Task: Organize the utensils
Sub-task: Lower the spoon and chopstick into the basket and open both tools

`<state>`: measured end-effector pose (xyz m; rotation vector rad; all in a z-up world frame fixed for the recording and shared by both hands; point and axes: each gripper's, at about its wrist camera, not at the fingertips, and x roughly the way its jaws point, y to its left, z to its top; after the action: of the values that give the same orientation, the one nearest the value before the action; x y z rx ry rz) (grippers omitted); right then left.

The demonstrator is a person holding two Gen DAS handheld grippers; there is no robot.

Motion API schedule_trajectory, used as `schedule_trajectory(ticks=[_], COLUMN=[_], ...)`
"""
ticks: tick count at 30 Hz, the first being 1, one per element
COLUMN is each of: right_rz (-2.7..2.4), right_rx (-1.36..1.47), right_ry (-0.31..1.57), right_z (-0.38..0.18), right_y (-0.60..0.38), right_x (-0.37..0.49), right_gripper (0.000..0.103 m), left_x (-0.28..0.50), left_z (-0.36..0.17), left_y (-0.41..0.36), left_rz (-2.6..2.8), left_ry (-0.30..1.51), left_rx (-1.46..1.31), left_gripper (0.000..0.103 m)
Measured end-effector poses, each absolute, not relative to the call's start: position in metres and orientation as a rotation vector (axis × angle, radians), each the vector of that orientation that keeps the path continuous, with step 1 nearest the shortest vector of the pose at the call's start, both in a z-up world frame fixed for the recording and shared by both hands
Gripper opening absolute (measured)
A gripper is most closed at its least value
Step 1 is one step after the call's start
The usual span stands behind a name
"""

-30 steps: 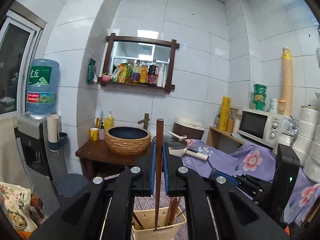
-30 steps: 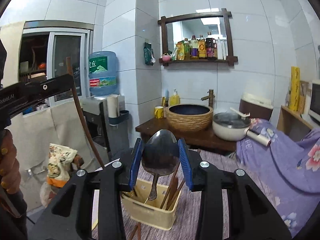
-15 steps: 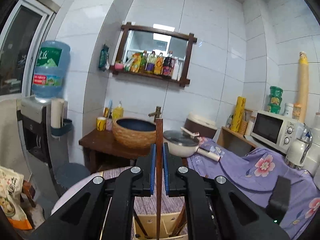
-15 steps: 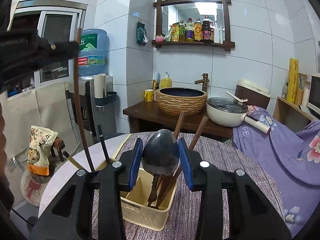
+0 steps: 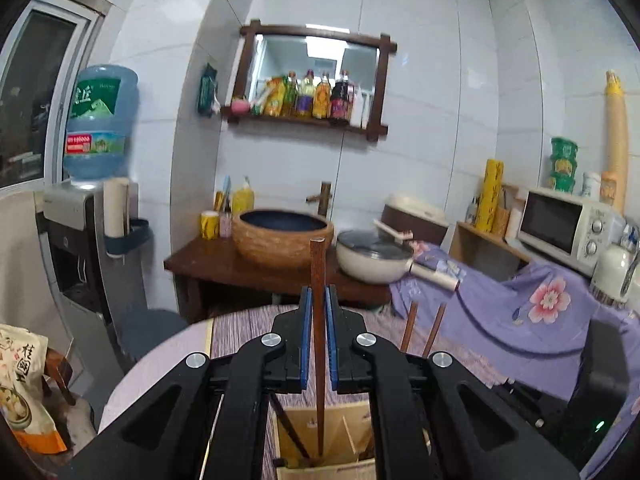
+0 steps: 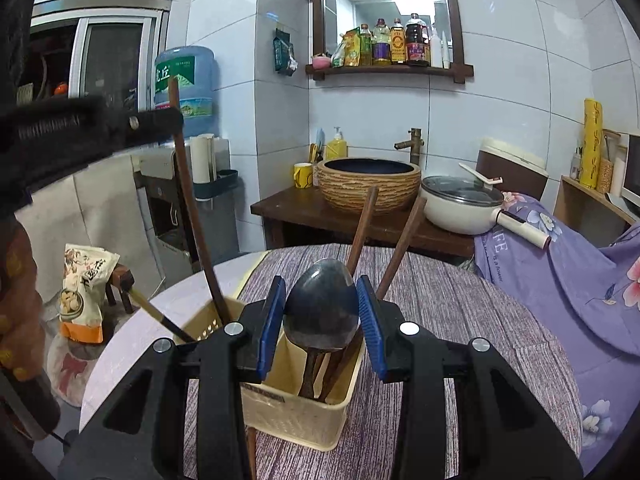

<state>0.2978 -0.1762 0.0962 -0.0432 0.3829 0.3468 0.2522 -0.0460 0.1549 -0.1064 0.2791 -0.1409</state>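
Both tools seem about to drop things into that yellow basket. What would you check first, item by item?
1. Left gripper clamps the brown chopstick: ok.
2. Chopstick tip is inside the basket: ok, it reaches into a compartment.
3. Right gripper holds the spoon by its bowl: ok.
4. Spoon handle points down into the basket: ok.
5. Room among the chopsticks already standing there: cannot tell.
6. Basket sits flat on the striped mat: ok.
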Motion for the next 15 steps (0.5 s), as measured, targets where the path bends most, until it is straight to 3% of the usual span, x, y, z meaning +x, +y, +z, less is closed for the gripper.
schedule_trajectory(ticks=[7,12,15], right_rz=[0.36,0.353,0.354], right_rx=[-0.074,-0.094,-0.09], right_ry=[0.41,0.4,0.395], right_z=[0.076,0.071,0.072], right_y=[-0.17,-0.17,-0.173], right_x=[0.293,0.289,0.285], right_gripper=[0.038,0.057,0.057], left_x=[0.265,0.261,0.249], left_z=[0.12,0.114,0.121], left_y=[-0.054,-0.05,-0.044], left_rz=[-0.159,-0.164,-0.177], left_ry=[0.41,0.431,0.405], left_rx=[-0.044,-0.035,-0.054], left_gripper=[0.007,0.008,0.032])
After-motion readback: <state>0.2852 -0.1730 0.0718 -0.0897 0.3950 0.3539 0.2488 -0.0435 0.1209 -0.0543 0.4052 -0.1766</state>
